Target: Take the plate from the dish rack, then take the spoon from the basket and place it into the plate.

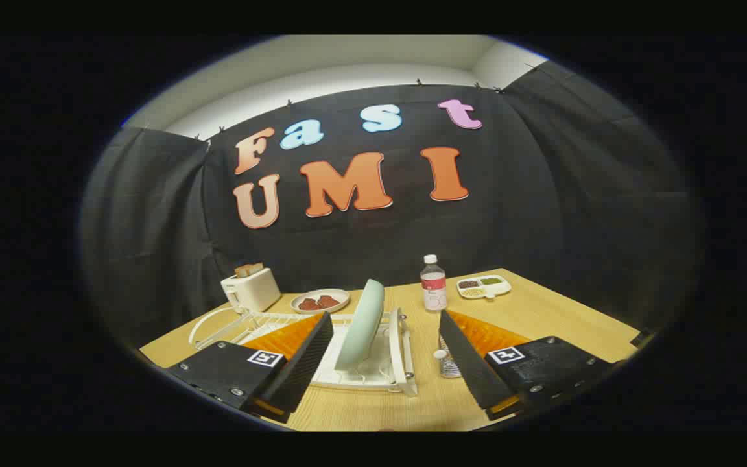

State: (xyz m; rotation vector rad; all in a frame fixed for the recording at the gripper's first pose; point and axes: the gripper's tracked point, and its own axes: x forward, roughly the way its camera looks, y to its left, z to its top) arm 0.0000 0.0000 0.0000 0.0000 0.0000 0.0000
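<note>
A pale green plate (362,324) stands on edge in the white dish rack (402,363) on the wooden table. My gripper (385,337) is open, and the plate stands between the two fingers, just ahead of them, touching neither. A small mesh basket (449,364) sits on the table right of the rack, close against the inner side of the right finger (471,363). A pale spoon end (439,354) sticks up from it. The left finger (299,366) hides part of the rack.
At the back of the table stand a white toaster (250,289) with bread, a plate with brown food (320,301), a water bottle (434,284) and a divided tray (484,286). Black cloth walls close in the table on three sides.
</note>
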